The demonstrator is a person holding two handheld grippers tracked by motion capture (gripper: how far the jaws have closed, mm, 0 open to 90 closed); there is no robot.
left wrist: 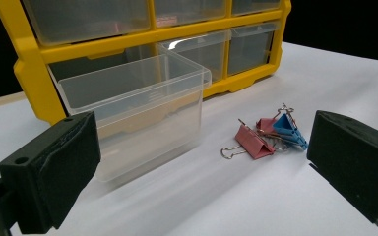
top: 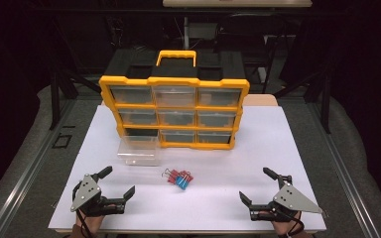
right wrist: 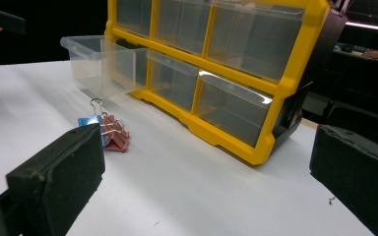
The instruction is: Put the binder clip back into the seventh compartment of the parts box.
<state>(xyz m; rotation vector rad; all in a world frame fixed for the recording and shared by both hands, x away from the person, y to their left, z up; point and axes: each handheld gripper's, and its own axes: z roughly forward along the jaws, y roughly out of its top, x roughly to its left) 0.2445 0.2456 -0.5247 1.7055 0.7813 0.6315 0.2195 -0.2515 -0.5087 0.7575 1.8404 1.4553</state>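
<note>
**Clips in a tangle, both claws wide and waiting**

A small heap of pink and blue metal binder clips [top: 178,177] lies on the white table top [top: 278,148], near the middle, just in front of a clear plastic drawer [top: 139,150] that stands on the table before the yellow-framed parts organiser with clear drawers [top: 174,113]. The bottom-left slot of the organiser is empty. The left gripper [top: 115,182] rests at the near left with its jaws spread wide and nothing between them; the right gripper [top: 259,184] sits at the near right, equally open and empty. Both are well apart from the clips.

My worry is the heap itself: the wire handles look interlocked (the left gripper view shows them crossing), so a pinch on one clip may drag up its neighbours, which could drop off on the way. The clips are low and smooth too, so a jaw could skid one away. The drawer looks light; a nudge could push it back or tip it.

I can read no brand, label or writing anywhere.
</note>
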